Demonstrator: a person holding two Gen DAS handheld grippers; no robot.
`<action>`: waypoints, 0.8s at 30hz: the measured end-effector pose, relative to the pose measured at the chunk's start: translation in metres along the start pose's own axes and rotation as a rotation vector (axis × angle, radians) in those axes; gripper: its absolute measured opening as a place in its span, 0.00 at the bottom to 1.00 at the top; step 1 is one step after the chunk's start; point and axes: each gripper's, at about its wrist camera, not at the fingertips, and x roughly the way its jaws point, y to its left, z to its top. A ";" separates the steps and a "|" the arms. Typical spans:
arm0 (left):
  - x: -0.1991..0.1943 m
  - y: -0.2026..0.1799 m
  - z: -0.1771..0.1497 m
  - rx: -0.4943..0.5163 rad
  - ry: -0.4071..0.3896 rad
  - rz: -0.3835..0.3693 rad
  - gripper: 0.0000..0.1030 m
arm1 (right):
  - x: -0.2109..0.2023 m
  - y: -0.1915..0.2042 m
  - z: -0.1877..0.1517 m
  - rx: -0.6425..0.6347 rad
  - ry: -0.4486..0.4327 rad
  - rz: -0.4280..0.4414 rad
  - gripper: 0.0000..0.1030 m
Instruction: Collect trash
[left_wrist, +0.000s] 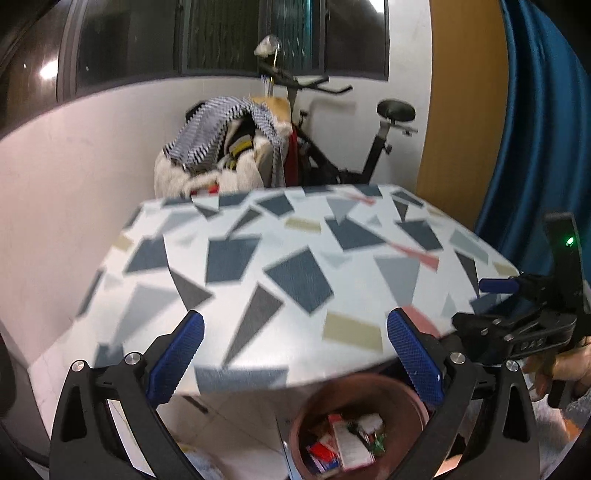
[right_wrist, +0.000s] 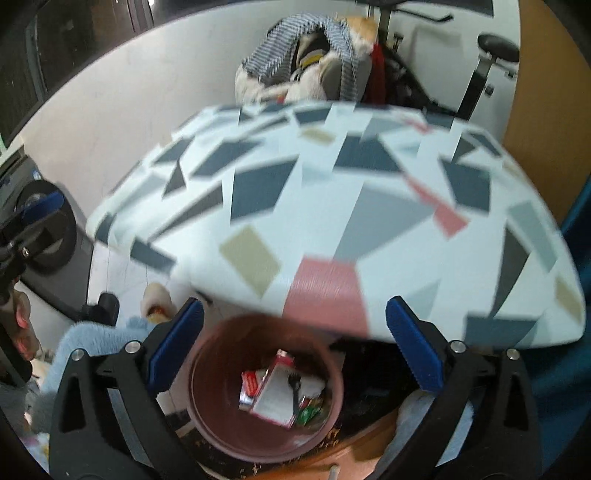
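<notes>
**A:** Start nearest you. Your right gripper (right_wrist: 294, 349) is spread wide with nothing between its blue pads (right_wrist: 176, 345), hanging right over the reddish-brown bin (right_wrist: 221, 435) on the floor. Your left gripper (left_wrist: 295, 358) is just as wide and just as bare, with the same bin (left_wrist: 399, 391) near its right finger.

**B:** So where is the trash?

**A:** All that you can see lies in the bin: a red-and-white carton (right_wrist: 275, 397), a black plastic fork (right_wrist: 295, 387) on top of it, small green wrappers (right_wrist: 308, 413) at its right, more packets to its left. It's light stuff, I judge. The carton is thin card that crushes easily, so take it across its flat faces. The fork is stiff but slim and slippery; pinch its handle. Wrappers will crumple and slide.

**B:** And farther out?

**A:** The table with the geometric-patterned top (left_wrist: 258, 258) shows no litter, though motion blur smears it. Beyond it stand a pile of clothes (left_wrist: 221, 147) and an exercise bike (left_wrist: 369, 147).
</notes>
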 end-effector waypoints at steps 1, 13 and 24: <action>-0.003 -0.001 0.007 0.006 -0.015 0.007 0.94 | -0.006 -0.002 0.007 -0.002 -0.016 -0.004 0.94; -0.055 -0.022 0.087 0.044 -0.185 0.068 0.94 | -0.098 -0.008 0.081 -0.052 -0.236 -0.059 0.94; -0.066 -0.031 0.099 0.042 -0.201 0.088 0.94 | -0.132 -0.004 0.094 -0.070 -0.297 -0.065 0.94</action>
